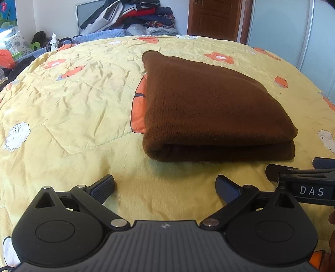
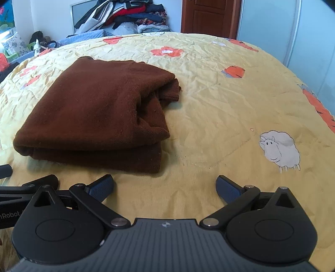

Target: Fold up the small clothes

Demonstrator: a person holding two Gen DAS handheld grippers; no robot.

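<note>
A brown knitted garment lies folded into a thick rectangle on the yellow quilt. In the right wrist view the same brown garment sits to the left, its loose folded ends bunched at the right side. My left gripper stands open just short of the garment's near edge, nothing between its fingers. My right gripper is open too, over bare quilt in front of the garment's right corner. Each gripper shows at the edge of the other's view.
The quilt carries orange flowers and a white sheep print. A heap of clothes rises behind the bed's far edge. A brown door and pale wardrobe panels stand at the back right. Clutter lies at the far left.
</note>
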